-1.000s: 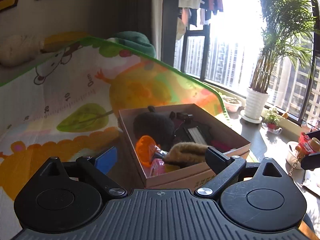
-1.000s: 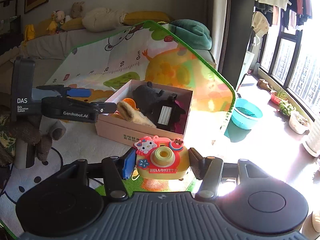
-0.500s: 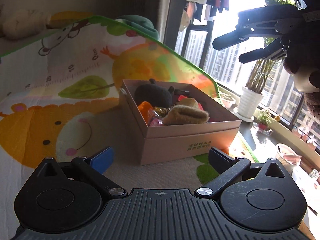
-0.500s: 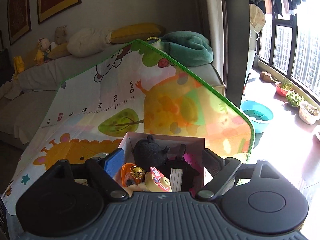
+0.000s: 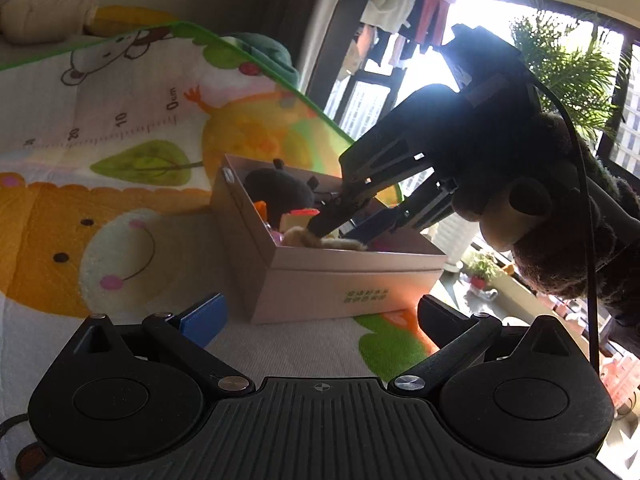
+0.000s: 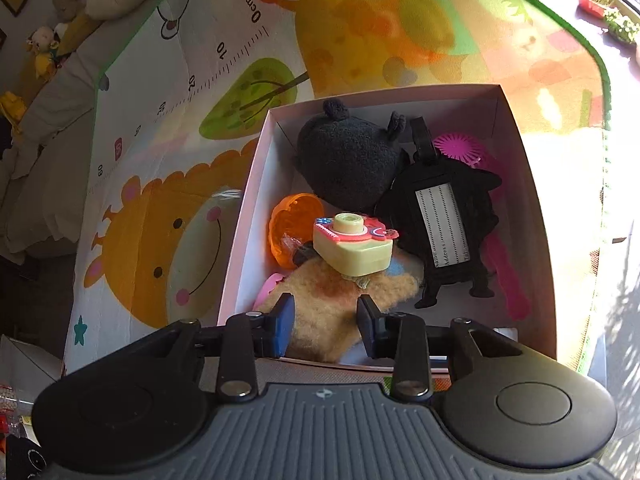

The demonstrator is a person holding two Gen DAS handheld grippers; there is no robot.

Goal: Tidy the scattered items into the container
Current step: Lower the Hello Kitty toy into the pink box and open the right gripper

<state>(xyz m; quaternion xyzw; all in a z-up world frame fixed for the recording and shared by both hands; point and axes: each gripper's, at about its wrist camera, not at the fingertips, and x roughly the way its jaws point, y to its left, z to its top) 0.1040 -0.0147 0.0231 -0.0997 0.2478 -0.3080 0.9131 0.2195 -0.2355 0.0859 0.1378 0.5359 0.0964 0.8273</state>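
The pink cardboard box (image 6: 250, 208) stands on the play mat. The yellow-and-pink toy camera (image 6: 352, 246) lies inside it on a tan plush (image 6: 328, 292), beside a black plush (image 6: 348, 164), a black luggage tag (image 6: 444, 224) and an orange shell (image 6: 286, 228). My right gripper (image 6: 326, 320) points down into the box just short of the camera. Its jaws are closing with nothing pressed between them. The left wrist view shows the same right gripper (image 5: 344, 230) dipping into the box (image 5: 340, 280). My left gripper (image 5: 320, 316) stands wide open on the near side of the box, holding nothing.
The colourful play mat (image 6: 180, 152) runs up against a sofa with soft toys (image 6: 44, 40). A person's brown fuzzy sleeve (image 5: 560, 248) holds the right gripper. A potted palm (image 5: 560, 76) and small pots stand by the bright window at the right.
The right gripper carried the toy camera over the box, let it go and tipped downward; the camera now lies in the box. The left gripper drew back from the box a little.
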